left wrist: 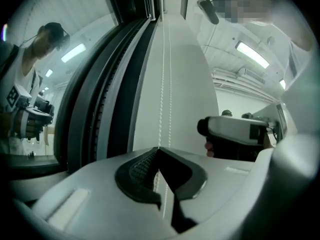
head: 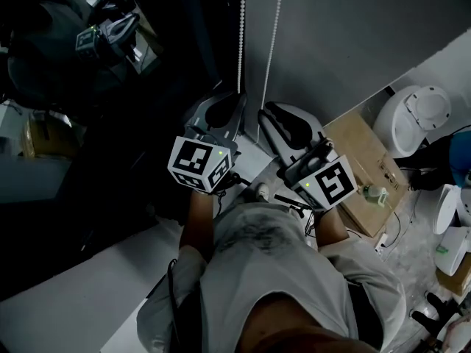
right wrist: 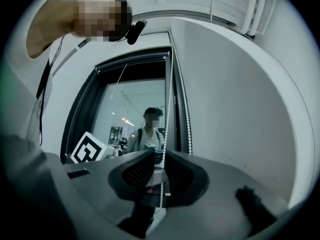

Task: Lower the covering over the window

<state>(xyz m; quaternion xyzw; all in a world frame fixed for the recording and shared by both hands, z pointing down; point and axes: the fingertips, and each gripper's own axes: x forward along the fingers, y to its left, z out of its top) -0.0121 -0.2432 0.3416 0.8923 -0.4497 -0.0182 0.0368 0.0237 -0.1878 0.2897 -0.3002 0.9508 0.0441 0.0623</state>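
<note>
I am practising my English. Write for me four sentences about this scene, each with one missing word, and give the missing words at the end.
1. The left gripper is ____ on the bead chain.
2. The right gripper, with a strand passing freely between its jaws, is ____.
3. In the head view, ____ strands of the chain hang side by side.
4. The tan box is made of ____.

Missing words: shut; open; two; cardboard
</note>
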